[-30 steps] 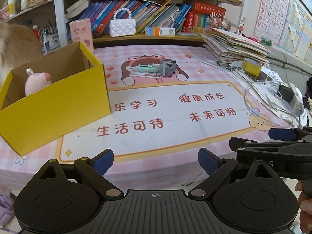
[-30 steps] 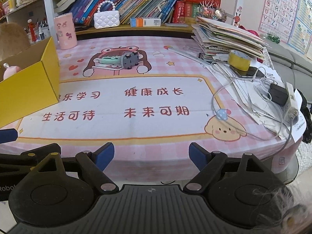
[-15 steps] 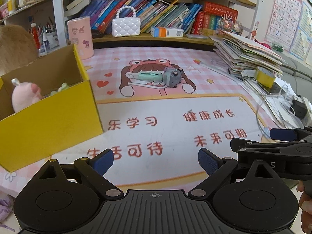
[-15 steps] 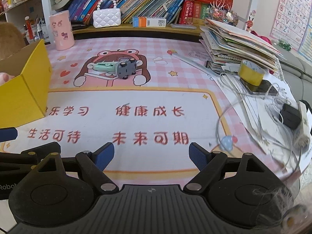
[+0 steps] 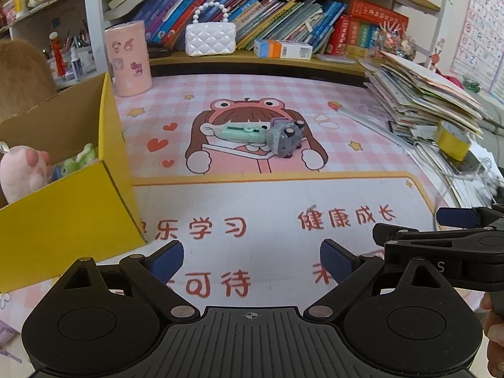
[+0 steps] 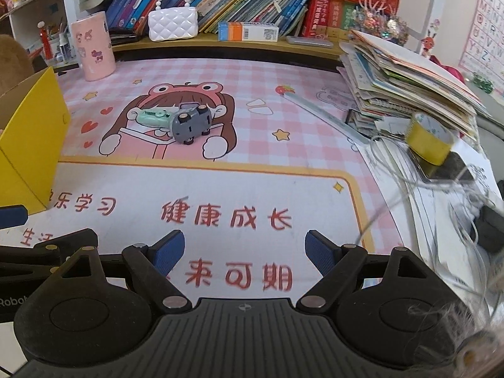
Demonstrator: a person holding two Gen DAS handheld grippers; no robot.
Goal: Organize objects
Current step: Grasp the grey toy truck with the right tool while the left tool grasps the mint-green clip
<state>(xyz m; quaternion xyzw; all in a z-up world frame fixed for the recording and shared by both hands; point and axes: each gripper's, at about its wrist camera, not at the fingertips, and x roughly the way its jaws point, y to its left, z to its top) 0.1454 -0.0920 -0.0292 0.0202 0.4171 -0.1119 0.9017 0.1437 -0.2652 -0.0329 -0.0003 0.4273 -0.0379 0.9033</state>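
A grey toy car (image 5: 285, 140) (image 6: 190, 125) lies tipped on the pink mat, touching a mint-green toy (image 5: 241, 132) (image 6: 154, 117) on its left. A yellow cardboard box (image 5: 67, 214) (image 6: 34, 145) stands at the left; a pink plush (image 5: 20, 170) and a green toy (image 5: 80, 159) lie inside it. My left gripper (image 5: 252, 260) is open and empty over the mat's front part, well short of the toys. My right gripper (image 6: 244, 252) is open and empty too, beside the left one. The right gripper's fingers (image 5: 458, 216) show at the right edge of the left wrist view.
A pink cylinder cup (image 5: 128, 58) and a white quilted purse (image 5: 210, 38) stand at the back by a shelf of books. A stack of papers (image 6: 406, 78), a yellow tape roll (image 6: 430, 143), a phone and cables crowd the table's right side.
Both grippers have moved forward over the mat toward the toys, which look larger now. Their jaws stayed open and empty. The yellow box has slid toward the left edge of both views.
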